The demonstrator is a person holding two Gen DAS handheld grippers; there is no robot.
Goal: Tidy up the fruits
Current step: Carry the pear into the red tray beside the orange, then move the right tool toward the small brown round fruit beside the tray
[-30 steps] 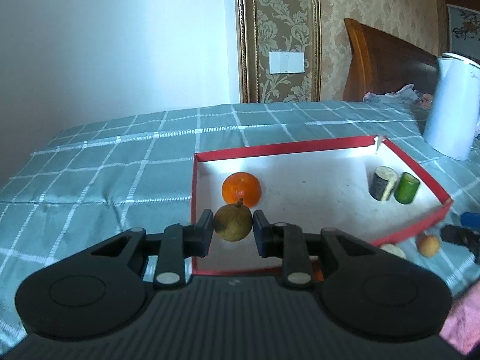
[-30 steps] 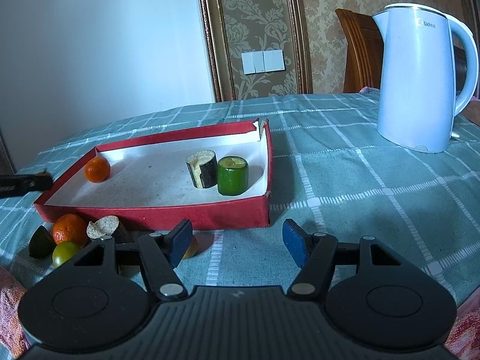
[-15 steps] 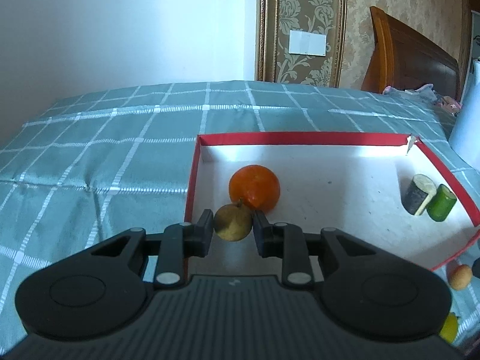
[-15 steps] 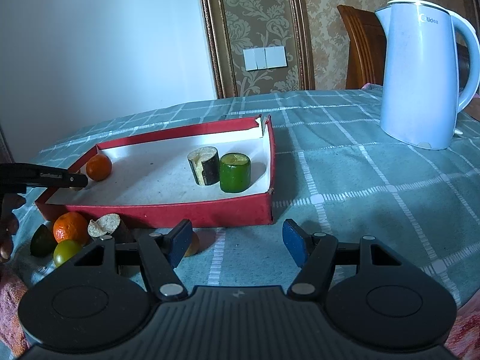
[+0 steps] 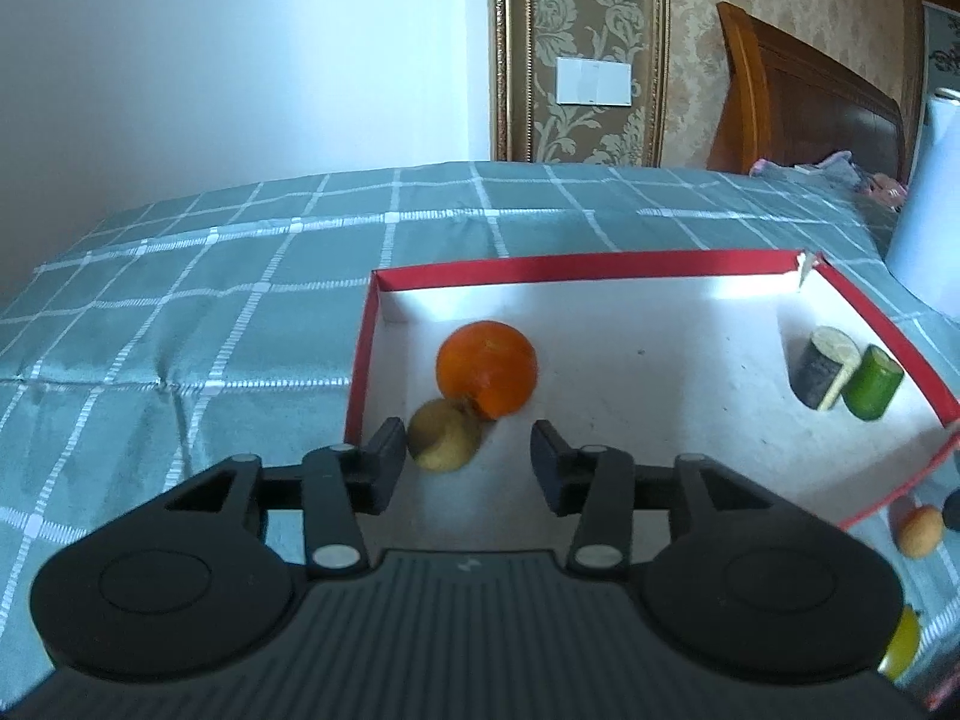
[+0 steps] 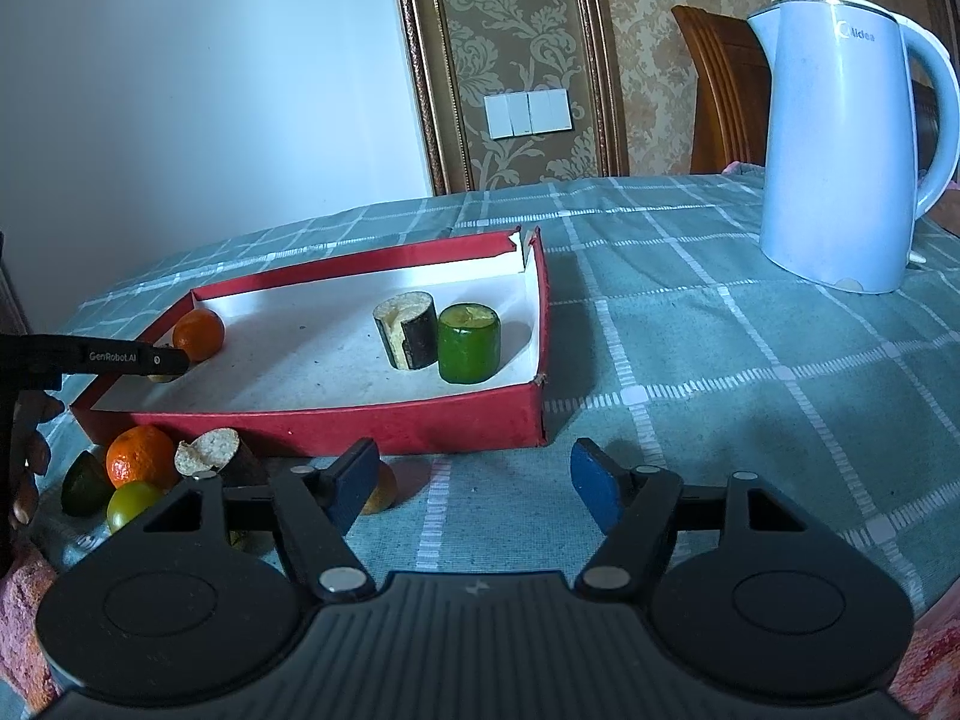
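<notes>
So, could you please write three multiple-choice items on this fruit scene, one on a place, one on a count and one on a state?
1. Where does the brownish fruit lie?
A. in the red tray, against the orange
B. on the cloth by the kettle
C. on the green cylinder

2. How many cylinder pieces stand in the tray?
A. one
B. two
C. four

3. How is the left gripper?
A. shut on the orange
B. open, fruit set down
C. out of view

Answers: 1 A, it touches the orange near the tray's corner. 2 B, the dark cylinder and the green one stand together. 3 B, its jaws stand apart with a gap beside the fruit.
</notes>
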